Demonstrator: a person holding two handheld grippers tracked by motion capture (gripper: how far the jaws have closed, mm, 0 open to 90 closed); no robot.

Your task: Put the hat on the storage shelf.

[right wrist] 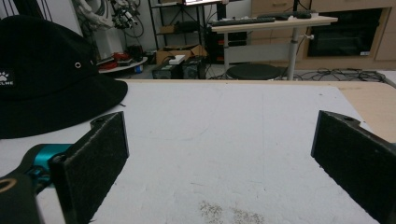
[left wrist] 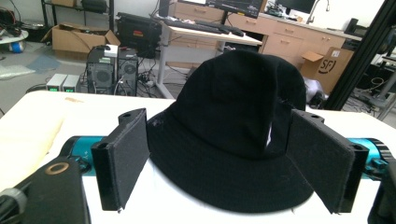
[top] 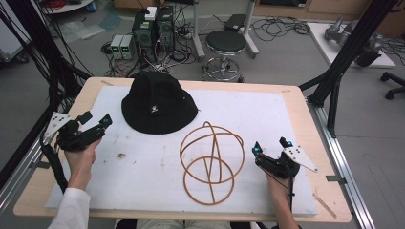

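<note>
A black bucket hat [top: 158,102] lies brim down at the back of the white mat [top: 143,162]. In front of it to the right stands a wooden wire-frame hat stand [top: 211,160], made of crossed hoops. My left gripper [top: 97,121] hovers left of the hat, open, pointing at it. The hat [left wrist: 233,130] looms just beyond its jaws, with the brim between them. My right gripper [top: 271,148] sits open at the right of the stand, nothing between its jaws. In the right gripper view the hat [right wrist: 51,79] is at the far left.
The mat covers most of a wooden table [top: 305,114]. Black frame posts [top: 348,52] rise at the right and left. A stool [top: 225,45], computer boxes [top: 153,31] and cables lie on the floor behind the table. Small brown stains [top: 120,155] mark the mat.
</note>
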